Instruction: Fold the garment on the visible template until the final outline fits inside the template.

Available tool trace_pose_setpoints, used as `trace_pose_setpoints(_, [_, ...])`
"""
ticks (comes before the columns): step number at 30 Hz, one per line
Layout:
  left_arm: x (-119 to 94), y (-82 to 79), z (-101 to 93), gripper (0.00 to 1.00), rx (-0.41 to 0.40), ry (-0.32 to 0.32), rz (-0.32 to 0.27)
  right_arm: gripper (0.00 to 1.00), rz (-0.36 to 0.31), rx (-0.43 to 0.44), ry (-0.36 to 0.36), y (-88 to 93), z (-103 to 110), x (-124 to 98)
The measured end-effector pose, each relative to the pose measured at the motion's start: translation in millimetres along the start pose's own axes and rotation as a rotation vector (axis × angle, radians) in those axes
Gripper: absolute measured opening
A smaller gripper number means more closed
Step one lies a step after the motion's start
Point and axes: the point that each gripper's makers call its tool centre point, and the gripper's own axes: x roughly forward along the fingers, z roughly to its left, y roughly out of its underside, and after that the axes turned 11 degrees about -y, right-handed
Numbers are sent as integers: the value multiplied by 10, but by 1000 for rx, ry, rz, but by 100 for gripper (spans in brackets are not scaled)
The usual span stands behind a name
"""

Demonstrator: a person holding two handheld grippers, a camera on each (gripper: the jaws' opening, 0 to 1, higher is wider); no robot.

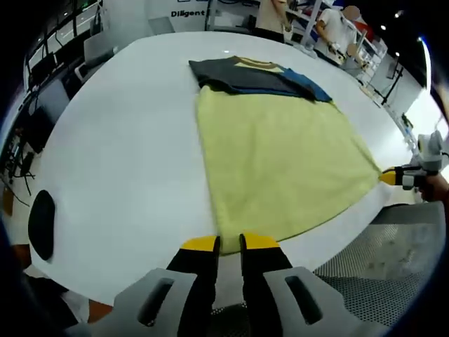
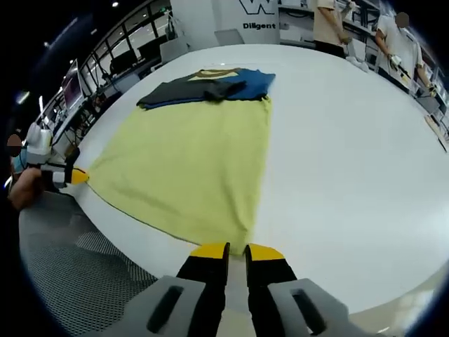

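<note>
**Both jaws pinched on the hem corners, fold only begun**

The jaws of both grippers stand closed, each nipping one corner of the shirt's hem. The left gripper [image 1: 230,242] holds one hem corner of the yellow shirt [image 1: 280,161]; the right gripper [image 2: 236,250] holds the other, and each shows far off to the side in the other's view, yellow tips on the cloth.

Taking the shirt as the landmark: it lies flat on the white table [image 1: 126,140], its body stretched taut between the two held corners at the table's near edge. At its far end — the collar end — the dark sleeve [image 1: 231,76] and the blue sleeve [image 1: 309,86] look already folded in across the chest, with the yellow collar [image 2: 214,72] showing between them. Beyond the shirt, people stand at benches past the far rim of the table. I cannot make out a template outline beneath or beside the cloth.

As I judge it, the sleeves are in but the long body is unfolded — the hem has yet to be carried up toward the collar, perhaps more than once, before the outline is small enough.
</note>
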Motion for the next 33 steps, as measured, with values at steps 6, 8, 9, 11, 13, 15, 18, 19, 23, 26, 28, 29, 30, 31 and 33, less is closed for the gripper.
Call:
trace_pose_setpoints(6, [11, 3, 16, 7, 29, -5, 2, 0, -7, 27, -1, -7, -15, -4])
trace_pose_setpoints(8, [11, 2, 9, 7, 46, -4, 0, 0, -1, 20, 2, -5, -14, -6])
trace_pose_setpoints(9, [11, 1, 10, 7, 49, -5, -1, 0, 2, 15, 3, -3, -11, -7])
trace_pose_setpoints(11, [9, 3, -1, 5, 59, 1, 1, 0, 4, 9, 8, -7, -12, -11])
trace_pose_setpoints(13, [-2, 7, -12, 4, 58, 4, 4, 0, 7, 8, 11, -5, -13, -15])
trace_pose_setpoints(15, [-4, 15, -12, 4, 66, 6, 9, 0, 14, 13, 7, -3, -12, -22])
trace_pose_setpoints(18, [-15, 30, -11, 4, 72, 11, 19, 0, 27, 0, 10, -5, -19, -45])
trace_pose_setpoints(19, [-19, 38, -18, 4, 74, 17, 22, 0, 31, -4, 12, -3, -19, -53])
trace_pose_setpoints(23, [-32, 71, -26, 4, 82, 27, 36, 0, 60, -32, 13, 23, -5, -83])
trace_pose_setpoints(26, [-44, 97, -25, 4, 88, 29, 52, 0, 82, -52, 11, 49, 9, -93])
trace_pose_setpoints(28, [-52, 112, -23, 4, 94, 30, 61, 0, 89, -54, 10, 60, 15, -96])
trace_pose_setpoints(29, [-59, 123, -19, 4, 103, 29, 66, 0, 95, -57, 8, 70, 19, -98])
trace_pose_setpoints(30, [-61, 128, -15, 4, 104, 27, 68, 0, 99, -56, 6, 79, 23, -99])
trace_pose_setpoints(31, [-65, 133, -15, 4, 110, 27, 70, 0, 100, -54, 6, 82, 25, -100])
trace_pose_setpoints(33, [-72, 148, -10, 4, 119, 23, 76, 0, 114, -65, 0, 101, 47, -112])
